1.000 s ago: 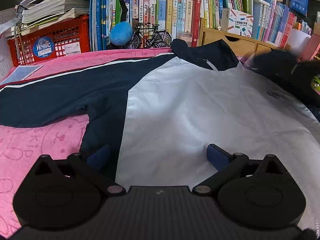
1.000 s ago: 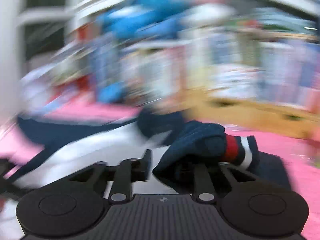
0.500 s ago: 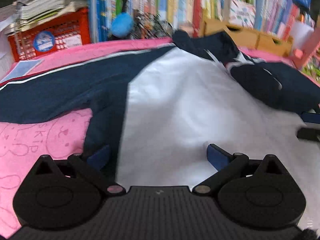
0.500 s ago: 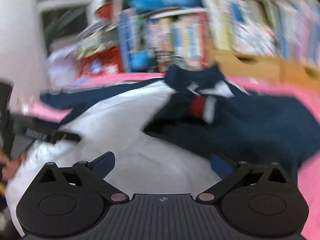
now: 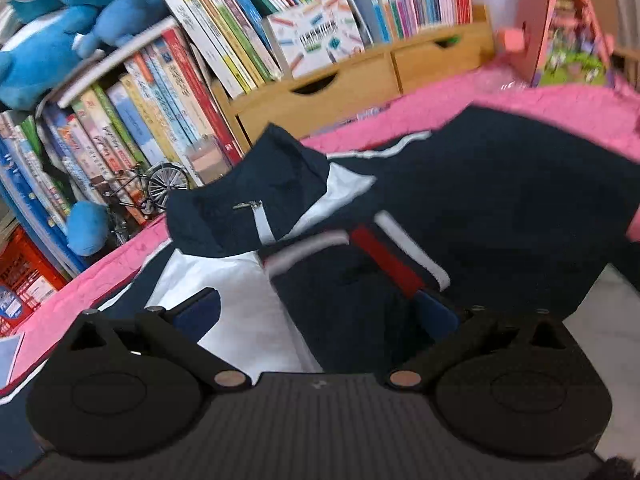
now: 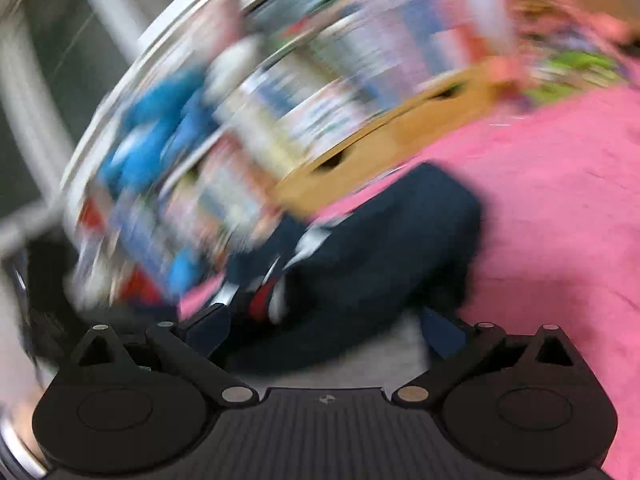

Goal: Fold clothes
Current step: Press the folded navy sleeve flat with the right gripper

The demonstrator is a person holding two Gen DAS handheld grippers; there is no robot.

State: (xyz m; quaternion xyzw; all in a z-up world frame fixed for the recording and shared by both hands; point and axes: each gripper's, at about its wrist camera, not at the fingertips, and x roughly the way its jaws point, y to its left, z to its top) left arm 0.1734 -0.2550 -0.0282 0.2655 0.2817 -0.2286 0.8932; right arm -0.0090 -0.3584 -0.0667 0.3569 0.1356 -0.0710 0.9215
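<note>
Left claw (image 5: 318, 312) spread wide, empty, over jacket (image 5: 500, 208). Right claw (image 6: 326, 326) just opened fully, sleeve released; earlier it pinched striped cuff (image 5: 384, 256). Cuff now lies folded across jacket's white front on pink bench cover (image 5: 560, 108). Far: tilted bookshelf (image 5: 240, 52), right view blurred.
</note>
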